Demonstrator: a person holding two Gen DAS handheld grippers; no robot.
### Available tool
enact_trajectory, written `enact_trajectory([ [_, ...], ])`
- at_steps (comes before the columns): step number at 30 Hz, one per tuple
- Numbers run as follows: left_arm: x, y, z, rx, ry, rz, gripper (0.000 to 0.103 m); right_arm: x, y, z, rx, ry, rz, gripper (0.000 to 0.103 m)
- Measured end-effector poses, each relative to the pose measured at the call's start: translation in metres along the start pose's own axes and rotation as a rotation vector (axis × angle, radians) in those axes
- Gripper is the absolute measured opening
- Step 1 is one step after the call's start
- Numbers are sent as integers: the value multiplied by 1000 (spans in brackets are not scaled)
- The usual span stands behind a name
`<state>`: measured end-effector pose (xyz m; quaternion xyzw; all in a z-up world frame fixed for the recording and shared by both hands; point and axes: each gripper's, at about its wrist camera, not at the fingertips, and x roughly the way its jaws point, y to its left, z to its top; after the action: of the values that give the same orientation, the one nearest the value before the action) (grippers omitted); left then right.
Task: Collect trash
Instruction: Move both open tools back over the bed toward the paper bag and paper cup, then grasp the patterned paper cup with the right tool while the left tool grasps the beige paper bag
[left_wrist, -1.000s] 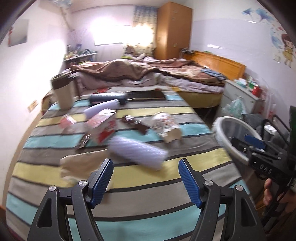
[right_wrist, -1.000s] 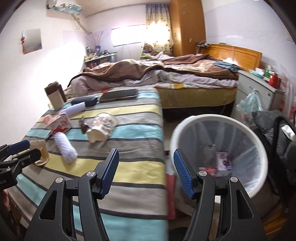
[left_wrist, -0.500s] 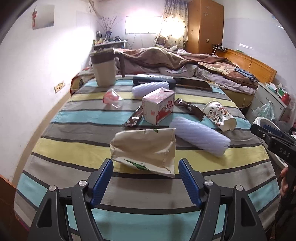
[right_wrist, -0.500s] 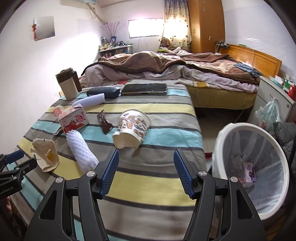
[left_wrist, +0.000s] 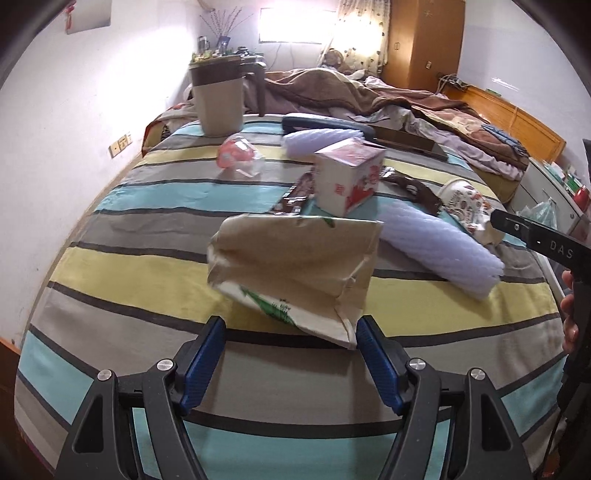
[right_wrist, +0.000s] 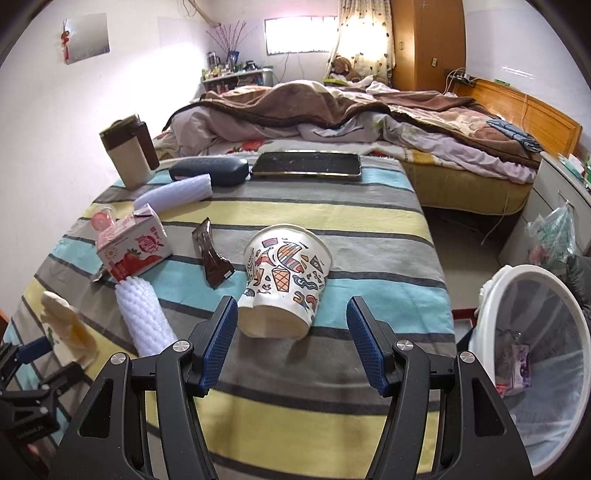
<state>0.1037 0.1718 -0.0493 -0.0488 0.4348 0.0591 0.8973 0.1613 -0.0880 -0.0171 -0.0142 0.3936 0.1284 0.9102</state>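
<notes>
Two handheld grippers point across a counter covered in a cloth striped yellow, grey and turquoise (left_wrist: 147, 266).

The left gripper (left_wrist: 290, 354) has its blue-padded fingers spread wide, holding nothing. A crumpled tan paper bag (left_wrist: 295, 266) with green print lies on the counter directly in front of it, its near corner reaching just between the fingertips, close to the right one; whether it touches is unclear.

The right gripper (right_wrist: 291, 343) is also spread wide and empty. A paper cup (right_wrist: 284, 280) printed with colourful ice-cream shapes lies tipped on its side just ahead, its base towards the gripper and partly between the fingertips, nearer the left finger.

Further out on the counter: a white foam net sleeve (right_wrist: 142, 314) lies left of the cup, and a pink strawberry milk carton (right_wrist: 135, 247) sits just beyond it. A brown wrapper (right_wrist: 212, 258) lies between carton and cup. A second foam sleeve (right_wrist: 173, 194) lies farther back, near a dark glasses case (right_wrist: 208, 171). A black tablet (right_wrist: 306, 164) rests at the far edge, and a beige and brown lidded bin (right_wrist: 127, 151) stands at the far left corner. A small pink and clear plastic piece (left_wrist: 238, 155) lies near that bin.

To the right, on the floor beside the counter, stands a white wastebasket (right_wrist: 535, 280) lined with clear plastic, with a few items inside. An unmade bed with a brown blanket (right_wrist: 303, 99) fills the background.
</notes>
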Motion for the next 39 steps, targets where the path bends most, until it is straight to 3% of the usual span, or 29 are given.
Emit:
enact_trajectory([
  [9,-10,44,7,-77,-29,76,73,11,5,5,-2,42,8,63],
  [12,-23,53,12,-134,-75,14,73,14,7,5,-8,52,0,63],
  [14,-28,51,17,-139,-99,-24,82,16,7,7,-6,58,6,63],
  [16,-28,48,22,-145,-102,-60,88,18,8,9,-7,61,4,63],
  [19,-21,41,33,-173,-79,-111,88,20,9,13,-4,60,1,63],
  [27,7,30,47,-204,-30,-56,88,30,4,14,20,83,-3,63],
  [31,21,28,43,-212,13,-59,77,35,4,13,27,99,15,63],
  [39,19,30,41,-216,-10,-69,61,37,3,12,40,96,30,61],
])
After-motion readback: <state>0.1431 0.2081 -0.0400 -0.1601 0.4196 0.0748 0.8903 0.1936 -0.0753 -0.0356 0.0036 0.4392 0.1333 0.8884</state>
